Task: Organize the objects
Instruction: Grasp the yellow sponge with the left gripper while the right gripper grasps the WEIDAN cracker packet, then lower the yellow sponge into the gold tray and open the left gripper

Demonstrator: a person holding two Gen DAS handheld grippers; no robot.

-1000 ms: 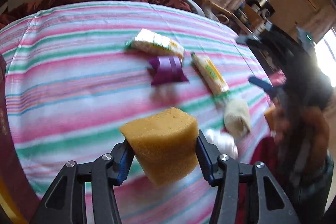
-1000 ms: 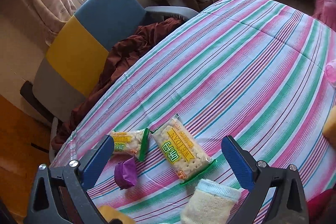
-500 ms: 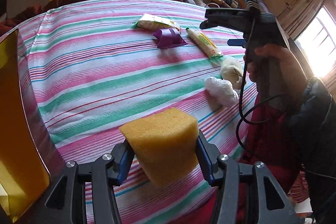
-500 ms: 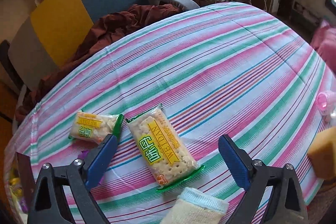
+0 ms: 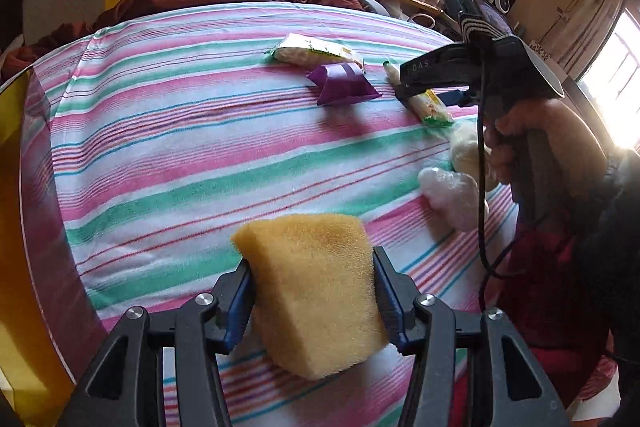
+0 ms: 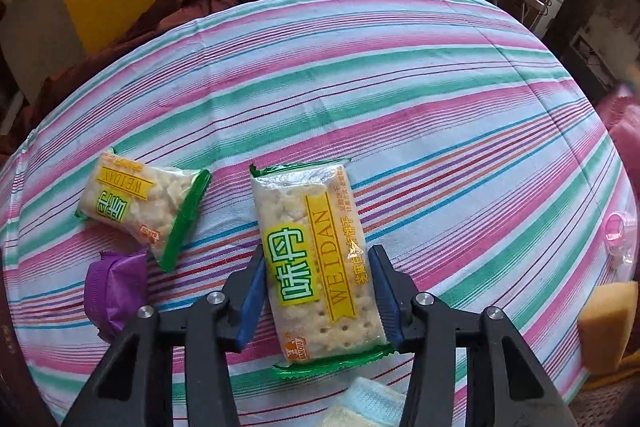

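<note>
The left gripper [image 5: 313,295] points steeply down over the striped tablecloth [image 5: 180,163], its blue pads clamped on a yellow sponge [image 5: 316,291]. The right gripper [image 6: 318,297], in a person's hand [image 5: 532,135], is closing around a long cracker packet [image 6: 316,259] lying on the cloth; pad contact cannot be told.
</note>
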